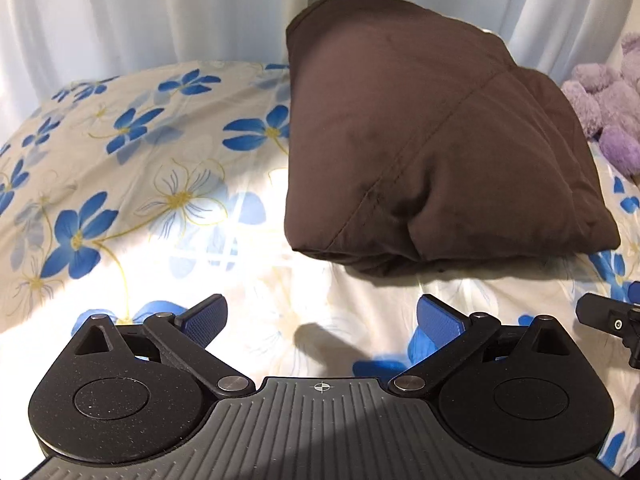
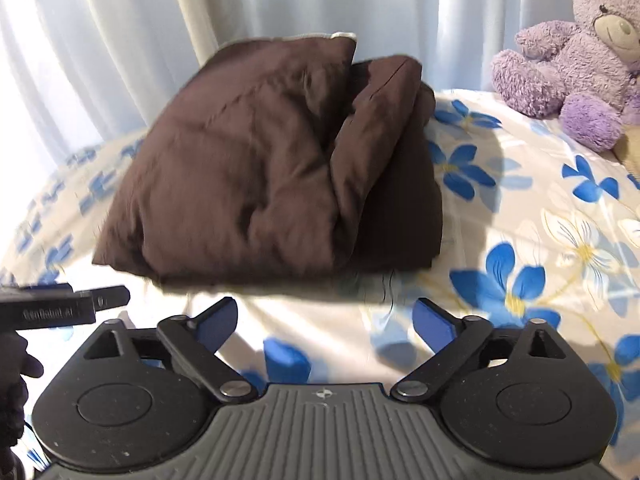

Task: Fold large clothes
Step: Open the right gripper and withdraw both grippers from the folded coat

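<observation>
A dark brown padded garment [image 1: 432, 136] lies folded into a thick bundle on the flowered bedsheet [image 1: 132, 168]. In the right wrist view the same brown bundle [image 2: 256, 184] sits ahead with a folded layer along its right side. My left gripper [image 1: 322, 320] is open, its blue pads apart and empty, a short way in front of the bundle's near edge. My right gripper [image 2: 326, 322] is open too, nothing between its pads, just short of the bundle. Part of the right gripper [image 1: 612, 320] shows at the left view's right edge, and the left gripper's body [image 2: 60, 306] at the right view's left edge.
A purple plush bear [image 2: 576, 64] sits on the bed at the far right; it also shows as purple plush [image 1: 600, 104] in the left wrist view. Pale curtains [image 1: 160, 12] hang behind the bed. Flowered sheet [image 2: 520, 240] lies bare to the right of the bundle.
</observation>
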